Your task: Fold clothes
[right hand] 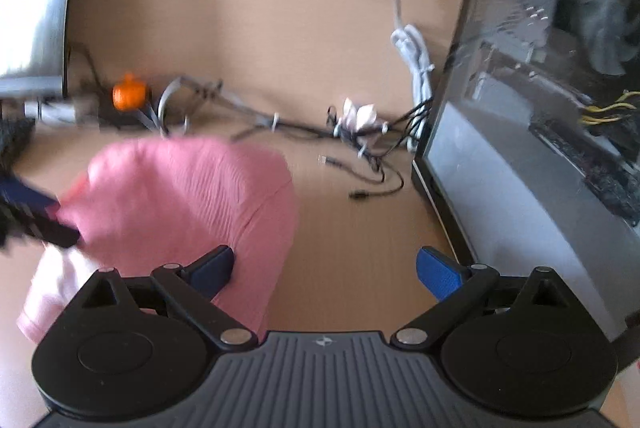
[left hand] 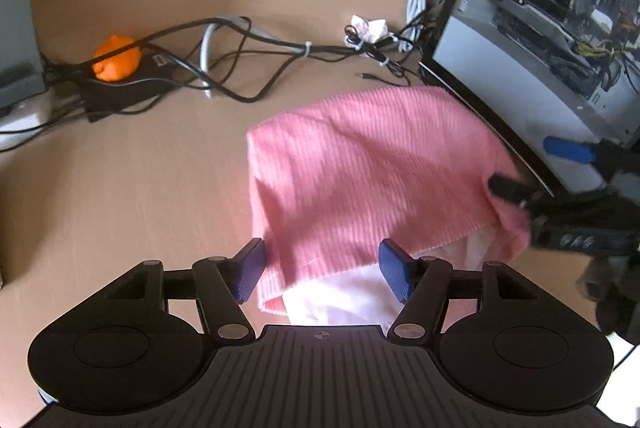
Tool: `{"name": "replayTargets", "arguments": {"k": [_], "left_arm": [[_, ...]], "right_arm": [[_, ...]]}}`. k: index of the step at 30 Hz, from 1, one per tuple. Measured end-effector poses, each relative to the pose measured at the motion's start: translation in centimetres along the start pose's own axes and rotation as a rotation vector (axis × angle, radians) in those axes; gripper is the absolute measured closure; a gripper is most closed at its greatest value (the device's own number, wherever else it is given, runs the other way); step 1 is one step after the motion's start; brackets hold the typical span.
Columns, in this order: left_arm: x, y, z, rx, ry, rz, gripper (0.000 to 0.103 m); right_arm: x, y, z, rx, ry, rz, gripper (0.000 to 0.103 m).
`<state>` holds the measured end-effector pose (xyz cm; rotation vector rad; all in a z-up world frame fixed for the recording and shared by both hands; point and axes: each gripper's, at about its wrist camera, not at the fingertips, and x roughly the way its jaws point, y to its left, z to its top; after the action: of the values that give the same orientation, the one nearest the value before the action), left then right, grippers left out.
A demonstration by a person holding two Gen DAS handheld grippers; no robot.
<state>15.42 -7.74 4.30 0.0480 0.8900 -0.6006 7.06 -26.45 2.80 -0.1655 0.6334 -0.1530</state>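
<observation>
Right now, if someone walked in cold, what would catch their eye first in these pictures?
The pink cloth, folded over on the wooden table, with its white underside showing at the near edge. The left gripper stands open around that near edge, and the right gripper is open over the cloth's right edge and bare table. Behind it a tangle of black cables crosses the table, an orange lump at its left end and an open computer case on the right.

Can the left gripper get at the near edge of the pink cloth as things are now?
Probably yes. The left gripper is open and the pink cloth edge already lies between its fingers, with nothing in the way.
</observation>
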Motion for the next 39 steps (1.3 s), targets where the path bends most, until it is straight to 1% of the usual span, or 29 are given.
{"name": "replayTargets", "arguments": {"k": [3,5,8,10,11,12,13,14,15,17,21,23,24,26,27,29,31,35,36,37,38,39], "left_arm": [[-1.5,1.9,-0.4,-0.060,-0.037,0.038,0.028],[-2.2,3.3,-0.8,-0.093,-0.053,0.092,0.026],[-2.2,5.5,-2.0,-0.158,-0.042,0.172,0.025],[-2.0,6.5,-2.8,-0.189,-0.039,0.205,0.026],[-2.0,6.8,-3.1,-0.197,-0.041,0.214,0.026],[-1.9,7.0,-3.4,-0.200,-0.043,0.224,0.026],[-1.9,7.0,-3.7,-0.196,-0.045,0.236,0.026],[-1.8,7.0,-3.9,-0.192,-0.047,0.247,0.026],[-1.8,7.1,-4.1,-0.186,-0.049,0.256,0.026],[-1.8,7.0,-4.3,-0.180,-0.049,0.264,0.026],[-1.0,7.1,-4.6,-0.176,-0.038,0.259,0.027],[-0.5,7.0,-4.5,-0.165,-0.031,0.265,0.027],[-0.2,6.9,-4.5,-0.160,-0.028,0.269,0.027],[0.0,6.8,-4.2,-0.154,-0.029,0.272,0.027],[0.2,6.7,-4.0,-0.151,-0.032,0.270,0.027],[0.5,6.5,-3.6,-0.143,-0.039,0.265,0.027],[0.9,5.9,-3.2,-0.129,-0.049,0.252,0.027],[1.4,3.9,-2.9,-0.078,-0.065,0.196,0.028],[1.6,3.3,-2.9,-0.056,-0.068,0.197,0.029],[1.6,2.7,-3.0,-0.030,-0.073,0.206,0.029],[1.6,2.2,-3.1,-0.003,-0.075,0.210,0.029],[1.6,1.8,-3.3,0.014,-0.072,0.204,0.029]], "right_arm": [[-0.9,0.8,0.4,-0.075,-0.037,0.014,0.005],[-1.8,1.8,1.1,-0.129,-0.083,0.039,0.005],[-2.3,4.1,2.1,-0.205,-0.124,0.112,0.005],[-2.1,6.1,2.4,-0.266,-0.120,0.176,0.006],[-1.9,7.1,2.4,-0.300,-0.111,0.207,0.014],[-1.7,8.0,2.3,-0.335,-0.100,0.236,0.025],[-1.6,8.9,2.2,-0.370,-0.086,0.263,0.030],[-1.5,9.7,2.1,-0.401,-0.076,0.283,0.037],[-1.4,10.4,1.9,-0.427,-0.071,0.299,0.039],[-1.4,11.5,1.5,-0.474,-0.065,0.316,0.039],[-0.4,13.1,1.1,-0.550,-0.063,0.316,0.039],[0.1,13.4,1.4,-0.547,-0.065,0.319,0.040],[0.3,13.5,1.6,-0.541,-0.066,0.321,0.050],[0.3,13.0,2.4,-0.489,-0.076,0.312,0.061],[0.2,12.5,3.0,-0.447,-0.087,0.297,0.062],[0.0,11.3,4.1,-0.360,-0.108,0.272,0.063],[-0.5,10.1,4.7,-0.306,-0.122,0.276,0.063],[-1.6,9.4,4.6,-0.315,-0.127,0.315,0.062],[-1.9,9.3,4.4,-0.315,-0.124,0.322,0.062],[-2.2,9.0,4.3,-0.310,-0.122,0.329,0.061],[-2.5,8.6,4.2,-0.300,-0.121,0.335,0.057],[-2.9,8.2,4.2,-0.287,-0.121,0.340,0.049]]}}
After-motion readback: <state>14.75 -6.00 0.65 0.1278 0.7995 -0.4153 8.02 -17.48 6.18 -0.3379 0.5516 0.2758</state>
